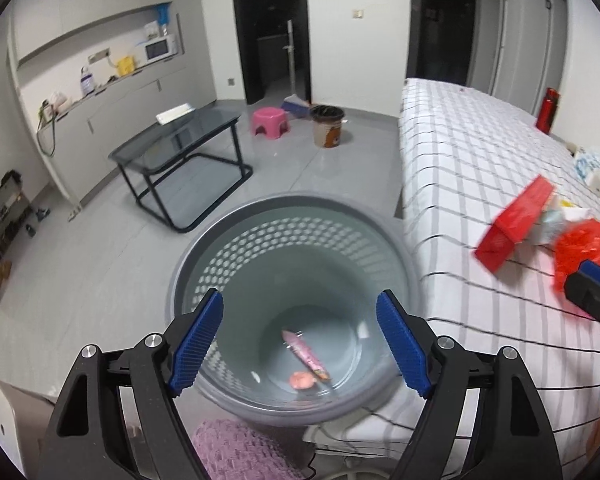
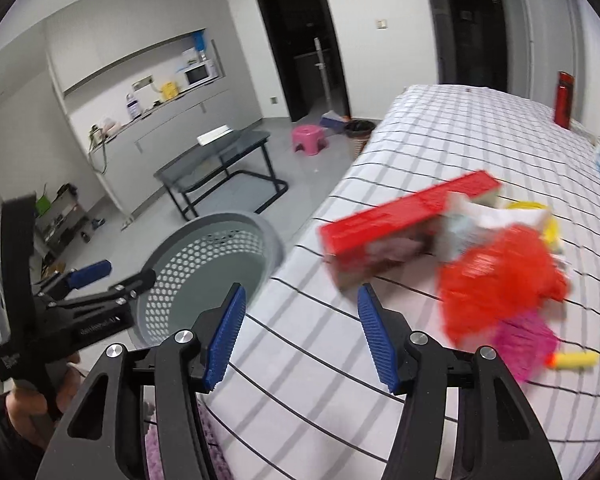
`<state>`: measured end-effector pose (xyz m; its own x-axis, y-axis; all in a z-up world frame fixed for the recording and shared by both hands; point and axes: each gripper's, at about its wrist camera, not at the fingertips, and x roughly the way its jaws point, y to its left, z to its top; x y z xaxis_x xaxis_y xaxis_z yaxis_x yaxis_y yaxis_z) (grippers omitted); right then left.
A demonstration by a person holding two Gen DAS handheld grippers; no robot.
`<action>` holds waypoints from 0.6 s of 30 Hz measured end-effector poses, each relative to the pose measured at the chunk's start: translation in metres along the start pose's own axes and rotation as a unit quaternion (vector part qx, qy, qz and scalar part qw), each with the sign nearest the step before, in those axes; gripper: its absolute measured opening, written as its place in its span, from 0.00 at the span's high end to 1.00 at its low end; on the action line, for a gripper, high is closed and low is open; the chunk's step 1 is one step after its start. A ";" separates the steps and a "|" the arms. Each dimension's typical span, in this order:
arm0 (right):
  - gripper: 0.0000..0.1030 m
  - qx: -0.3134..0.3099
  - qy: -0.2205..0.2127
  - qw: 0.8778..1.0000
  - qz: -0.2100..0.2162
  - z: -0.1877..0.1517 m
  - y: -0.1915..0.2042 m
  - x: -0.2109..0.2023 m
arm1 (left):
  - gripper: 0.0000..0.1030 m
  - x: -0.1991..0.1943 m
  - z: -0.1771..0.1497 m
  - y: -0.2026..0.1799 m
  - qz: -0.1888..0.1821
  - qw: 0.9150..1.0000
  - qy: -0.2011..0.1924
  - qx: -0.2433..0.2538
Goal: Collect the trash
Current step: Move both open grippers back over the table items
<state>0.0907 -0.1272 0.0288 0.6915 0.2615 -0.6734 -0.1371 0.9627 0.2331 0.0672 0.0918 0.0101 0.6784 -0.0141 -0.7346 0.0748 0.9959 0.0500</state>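
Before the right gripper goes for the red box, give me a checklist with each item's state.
1. Right gripper open, nothing between its fingers: ok.
2. Left gripper open over the grey perforated bin: ok.
3. Bin has room, only a pink wrapper and a small pink scrap inside: ok.
4. Red box free to lift: not ok, crumpled white paper lies against it.
5. Bin held by anything: cannot tell.

A bed (image 2: pixel 440 136) with a white, black-checked sheet carries a heap of trash: a long red box (image 2: pixel 396 216), a crumpled red plastic bag (image 2: pixel 496 280), a pink wrapper (image 2: pixel 528 344) and a small yellow tube (image 2: pixel 576 360). A grey perforated bin (image 1: pixel 296 304) sits against its edge.
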 end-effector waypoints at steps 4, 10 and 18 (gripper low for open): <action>0.46 0.014 -0.015 1.000 -0.017 -0.010 -0.022 -0.024 | 0.24 -0.014 0.004 -0.033 -0.019 1.000 -0.011 0.014; 0.44 0.037 -0.030 0.998 -0.050 -0.026 -0.064 -0.059 | 0.23 -0.026 0.003 -0.089 -0.058 0.997 -0.017 0.042; 0.44 0.078 -0.014 0.990 -0.116 -0.056 -0.141 -0.078 | 0.21 -0.021 -0.004 -0.156 -0.091 0.994 -0.004 0.065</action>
<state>0.0161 -0.2796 0.0089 0.7113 0.0297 -0.7022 0.1384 0.9736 0.1814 0.0383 -0.0629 0.0154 0.6510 -0.1939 -0.7339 0.2895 0.9572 0.0040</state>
